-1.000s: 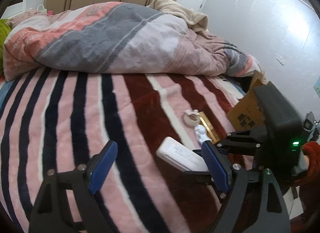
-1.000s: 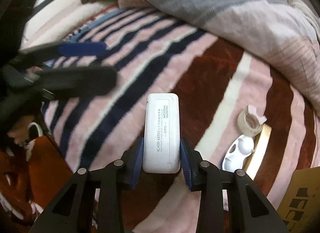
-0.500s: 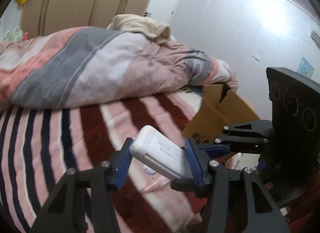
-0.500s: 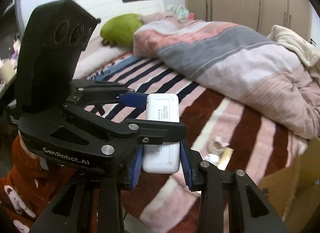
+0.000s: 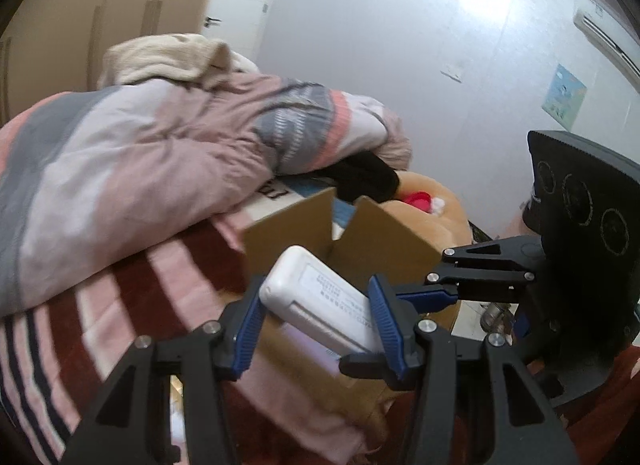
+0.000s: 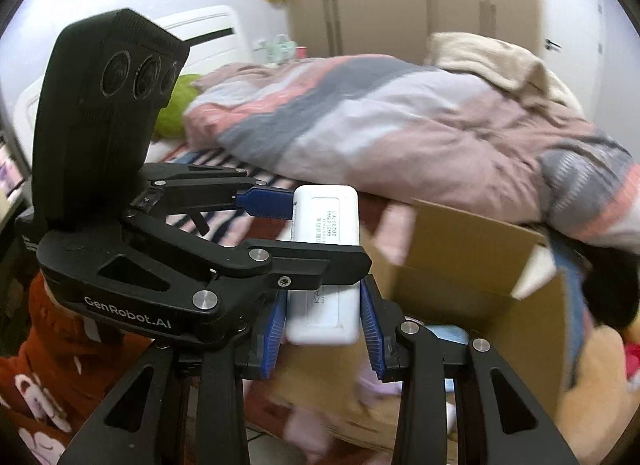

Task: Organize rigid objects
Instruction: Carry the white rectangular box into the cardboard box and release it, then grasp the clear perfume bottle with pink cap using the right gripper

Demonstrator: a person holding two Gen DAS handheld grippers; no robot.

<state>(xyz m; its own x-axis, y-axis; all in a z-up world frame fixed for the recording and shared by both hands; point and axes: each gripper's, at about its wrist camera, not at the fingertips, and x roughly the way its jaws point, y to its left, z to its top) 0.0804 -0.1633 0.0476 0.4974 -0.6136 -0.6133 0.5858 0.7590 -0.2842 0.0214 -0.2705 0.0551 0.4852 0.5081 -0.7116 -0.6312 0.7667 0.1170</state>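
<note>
A rumpled quilt (image 5: 132,169) in pink, grey and white lies heaped over the bed, above a plush blanket (image 5: 104,305) striped in pink, maroon and navy. At the bed's edge stands an open cardboard box (image 6: 472,265), flaps up, just beyond both tools. A white rectangular device (image 6: 324,265) with a printed label hangs in the air above the box's near side. The right gripper (image 6: 324,329) pinches the device's lower end between its blue pads, both touching its sides. The left gripper (image 5: 316,321) reaches in crosswise around the device's upper end; its blue pads sit close on either side, but whether they press it cannot be told.
</note>
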